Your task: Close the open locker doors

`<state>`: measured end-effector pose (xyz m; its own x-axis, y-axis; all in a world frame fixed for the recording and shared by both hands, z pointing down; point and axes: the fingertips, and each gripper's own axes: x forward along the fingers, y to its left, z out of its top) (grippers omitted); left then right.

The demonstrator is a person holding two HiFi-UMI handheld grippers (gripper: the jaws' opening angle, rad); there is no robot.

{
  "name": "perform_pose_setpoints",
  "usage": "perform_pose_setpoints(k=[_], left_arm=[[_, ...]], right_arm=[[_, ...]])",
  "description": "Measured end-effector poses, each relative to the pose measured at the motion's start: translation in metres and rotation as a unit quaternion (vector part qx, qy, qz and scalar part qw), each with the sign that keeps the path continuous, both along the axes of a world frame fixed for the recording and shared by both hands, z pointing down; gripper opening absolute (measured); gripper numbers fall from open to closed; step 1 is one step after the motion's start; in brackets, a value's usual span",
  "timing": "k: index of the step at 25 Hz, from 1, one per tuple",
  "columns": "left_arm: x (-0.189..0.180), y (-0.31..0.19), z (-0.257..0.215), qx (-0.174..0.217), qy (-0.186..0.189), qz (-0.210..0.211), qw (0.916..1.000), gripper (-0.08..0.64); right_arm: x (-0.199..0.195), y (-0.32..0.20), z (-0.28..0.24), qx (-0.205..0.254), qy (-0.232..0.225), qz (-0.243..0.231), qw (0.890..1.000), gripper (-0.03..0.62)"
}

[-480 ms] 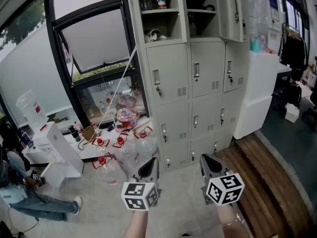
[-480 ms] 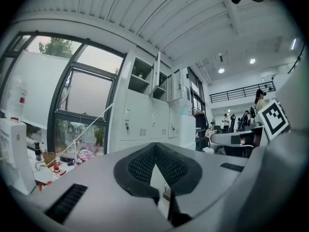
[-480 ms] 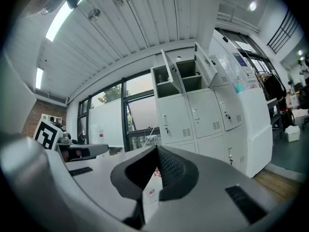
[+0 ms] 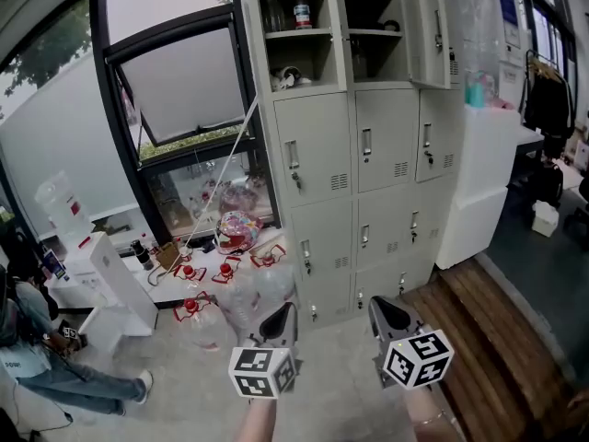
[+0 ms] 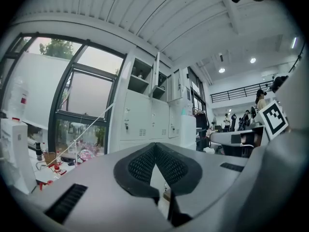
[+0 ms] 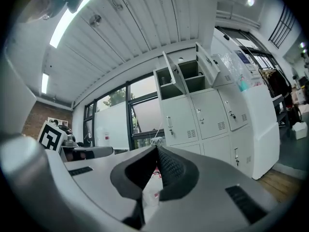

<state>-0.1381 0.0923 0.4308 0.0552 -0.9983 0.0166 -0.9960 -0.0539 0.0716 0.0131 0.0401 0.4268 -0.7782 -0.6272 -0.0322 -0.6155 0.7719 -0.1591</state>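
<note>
We find the left gripper (image 4: 279,320) with jaws together, holding nothing, and the right gripper (image 4: 380,309) likewise, both well short of the lockers (image 4: 322,145). 2 top doors (image 4: 433,28) stand open high above. In our judgement, a closed tip pushing them may slip off, or a door may rebound.

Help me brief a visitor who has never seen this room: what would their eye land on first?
The tall grey locker bank at centre stands out, its two top compartments open with bottles on the shelves. Low in the head view, the left gripper and right gripper, both shut and empty, point towards it. Clear jugs with red caps clutter the floor left of the lockers.
</note>
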Motion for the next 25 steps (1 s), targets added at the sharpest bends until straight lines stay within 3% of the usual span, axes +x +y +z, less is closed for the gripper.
perform_pose_setpoints(k=[13,17,25], left_arm=[[0.018,-0.005,-0.056,0.046,-0.045,0.003,0.9979,0.02],[0.024,-0.013,-0.083,0.068,-0.055,0.01,0.9961,0.02],[0.034,-0.029,-0.139,0.11,-0.082,0.009,0.9905,0.02]], right_arm=[[0.013,-0.008,-0.074,0.076,-0.029,-0.016,0.997,0.0],[0.013,-0.018,-0.107,0.106,-0.034,-0.02,0.994,0.056],[0.018,-0.033,-0.178,0.167,-0.055,-0.02,0.984,0.063]])
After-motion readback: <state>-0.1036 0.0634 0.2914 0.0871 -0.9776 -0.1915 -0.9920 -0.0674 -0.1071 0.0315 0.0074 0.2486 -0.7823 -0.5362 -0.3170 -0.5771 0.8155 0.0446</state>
